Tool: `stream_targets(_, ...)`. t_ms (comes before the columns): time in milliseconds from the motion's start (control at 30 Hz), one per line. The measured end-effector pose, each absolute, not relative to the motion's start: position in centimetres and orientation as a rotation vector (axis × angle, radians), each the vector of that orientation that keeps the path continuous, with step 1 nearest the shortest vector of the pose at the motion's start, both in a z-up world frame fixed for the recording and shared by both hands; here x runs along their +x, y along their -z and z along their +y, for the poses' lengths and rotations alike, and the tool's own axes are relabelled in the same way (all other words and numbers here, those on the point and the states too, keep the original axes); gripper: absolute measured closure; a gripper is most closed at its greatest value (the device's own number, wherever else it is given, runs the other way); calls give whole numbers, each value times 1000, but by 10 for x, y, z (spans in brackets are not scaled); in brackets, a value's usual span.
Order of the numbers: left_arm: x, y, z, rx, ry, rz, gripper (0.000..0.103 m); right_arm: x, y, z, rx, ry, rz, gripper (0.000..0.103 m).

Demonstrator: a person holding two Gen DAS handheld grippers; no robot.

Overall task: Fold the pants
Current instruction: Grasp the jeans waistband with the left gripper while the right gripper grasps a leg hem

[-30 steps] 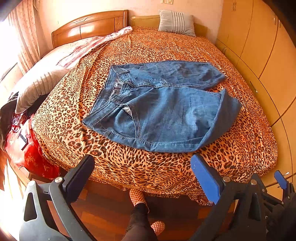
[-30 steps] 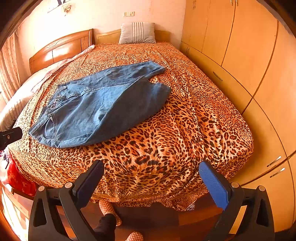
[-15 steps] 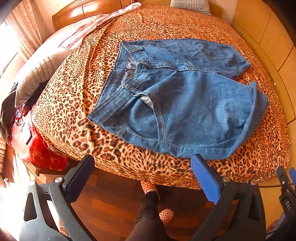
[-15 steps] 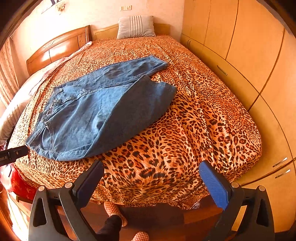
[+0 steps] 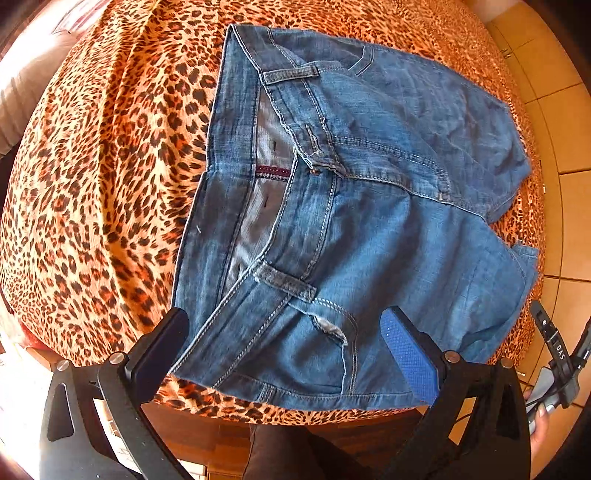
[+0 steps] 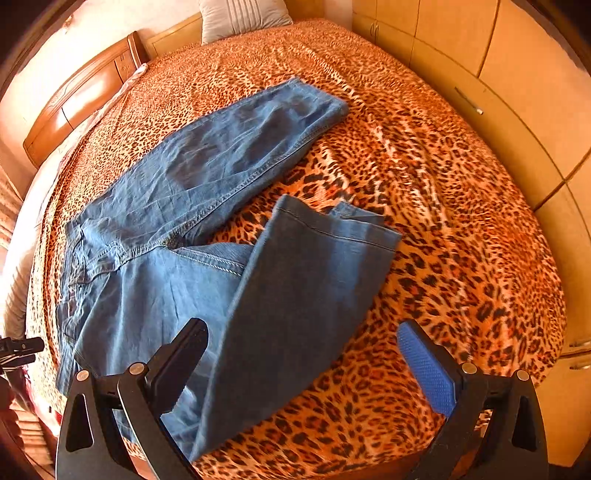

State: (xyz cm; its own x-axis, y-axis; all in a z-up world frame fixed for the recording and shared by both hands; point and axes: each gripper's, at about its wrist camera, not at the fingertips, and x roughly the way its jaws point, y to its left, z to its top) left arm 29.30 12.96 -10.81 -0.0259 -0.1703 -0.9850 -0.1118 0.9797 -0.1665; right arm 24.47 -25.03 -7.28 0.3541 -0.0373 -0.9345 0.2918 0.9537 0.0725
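Denim pants (image 5: 369, 221) fill the gap of the wide left claw (image 5: 284, 350); right claw (image 6: 303, 365) wide, bare bed (image 6: 461, 240) beyond; "DAS" lettering to the left claw's right.

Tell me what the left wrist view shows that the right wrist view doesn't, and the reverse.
Left wrist only: the jeans' open waistband with belt loops and a frayed front pocket. Right wrist only: both leg ends, the near leg folded back, the striped pillow, the headboard. Both: the jeans on the leopard bedspread, and an open claw, left and right.
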Motion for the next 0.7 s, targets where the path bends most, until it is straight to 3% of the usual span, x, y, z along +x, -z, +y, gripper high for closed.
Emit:
stream_targets(100,306,128,121,-152,57,1662,0,267,94,-246,221,268,1258,1)
stream_targets(200,307,143,114,-107,86,1701,0,269,108,-258,255,273,1282,12)
stream_targets(267,306,150,111,-61,82,1716,0,261,112,-273,353,226,1279,47)
stream_targets(300,304,154,110,-45,80,1723,1,255,114,-281,387,222,1283,55)
stream_targets(367,301,161,110,-45,78,1743,12,240,114,-296,420,232,1283,91)
stream_targets(467,293,170,110,-63,72,1766,20,199,110,-328,513,294,1256,93)
stream_targets(600,282,177,110,-31,59,1764,20,132,134,-377,652,497,1347,86)
stream_targets(700,279,162,110,-30,80,1761,20,112,121,-396,665,544,1284,86)
